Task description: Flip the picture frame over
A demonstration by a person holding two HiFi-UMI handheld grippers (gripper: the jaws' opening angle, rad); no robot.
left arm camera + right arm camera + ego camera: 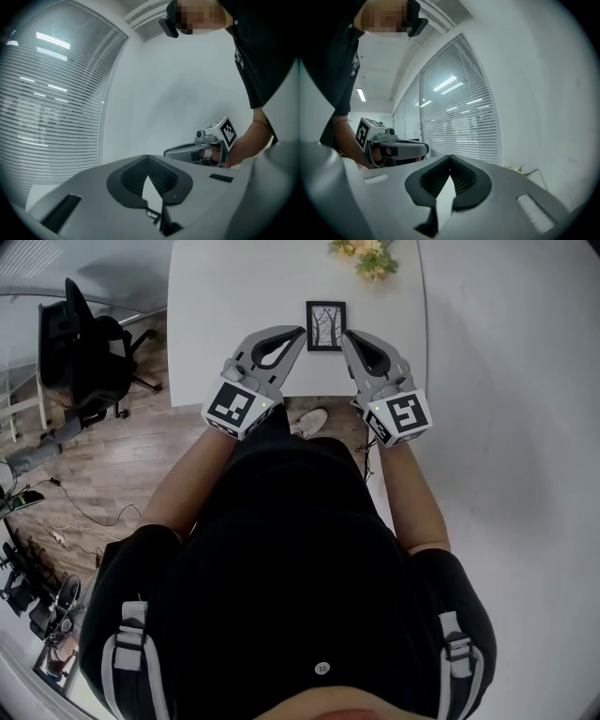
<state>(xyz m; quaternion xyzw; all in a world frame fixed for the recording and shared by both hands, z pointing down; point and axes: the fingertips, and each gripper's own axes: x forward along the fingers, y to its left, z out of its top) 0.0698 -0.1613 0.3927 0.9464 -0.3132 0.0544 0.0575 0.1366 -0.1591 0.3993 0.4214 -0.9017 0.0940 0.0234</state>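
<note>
A black short-sleeved shirt (291,540); grey shoulder straps (129,662) with pale bands. The left gripper (298,332) and right gripper (347,336) are grey, with black ribbed fingers (465,180); each bears a black-and-white marker cube (234,407).

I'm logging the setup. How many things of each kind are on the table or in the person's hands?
Frame: 1
Flower bunch: 1
Grippers: 2 (left gripper, right gripper)
Total: 4

No legible txt/nos; only coded sq markers on cubes of left tongs (300,331) & right tongs (345,335)
</note>
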